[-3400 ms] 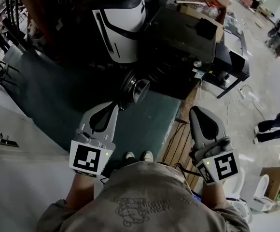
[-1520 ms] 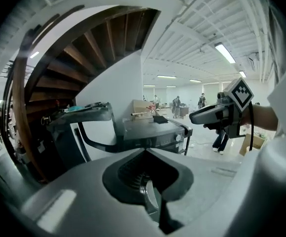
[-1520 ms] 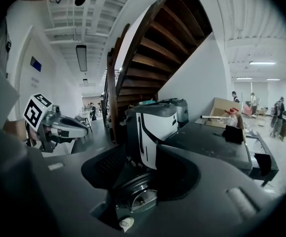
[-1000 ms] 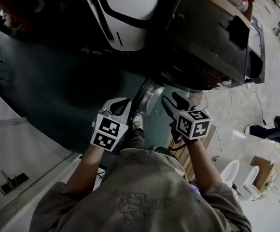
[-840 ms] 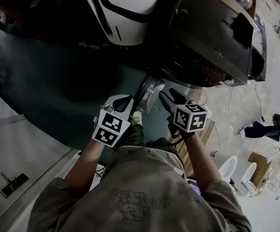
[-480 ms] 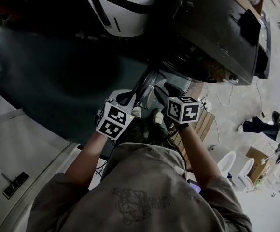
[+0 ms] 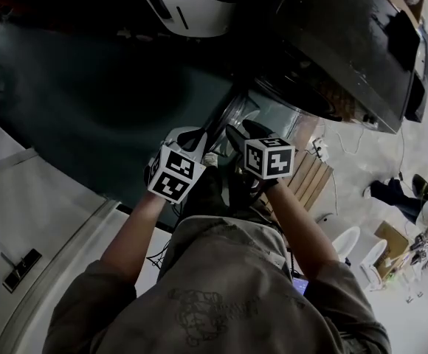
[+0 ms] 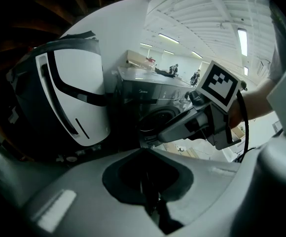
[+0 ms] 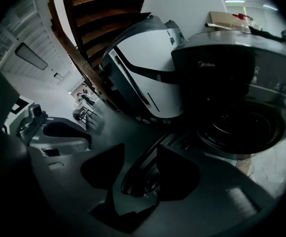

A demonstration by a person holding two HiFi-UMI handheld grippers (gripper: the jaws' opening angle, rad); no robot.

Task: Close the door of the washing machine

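Subject: dark front-loading washing machine [image 7: 347, 43], standing at the right-hand edge of a dark green floor mat [image 7: 88, 87].

Door: the round, glass-centred washing machine door [image 7: 237, 116] is open. It stands swung out from the machine's front and is seen nearly edge-on in the head view. The circular drum opening [image 9: 241, 127] behind it is uncovered and dark inside.

Right gripper [image 9: 139, 168]: jaws released and standing apart. The rim of the door rises between the two dark pads. The rim lies against the inner edge of one pad, while a sliver of grey shows at the other. A firm clamp cannot be confirmed.

Left gripper [image 8: 147, 179]: jaws clenched together, with nothing between them. It is held just beside the right gripper, on the mat side of the door, and points towards the machine front. Contact with the door cannot be determined.

Surroundings: a large white appliance with curved black bands [image 7: 192, 2] stands at the far edge of the mat, immediately next to the washing machine. A slatted wooden pallet [image 7: 310, 179] lies on the pale floor by the mat's right edge, near the machine's front. The person's grey sleeves [image 7: 125, 249] fill the lower part of the head view.
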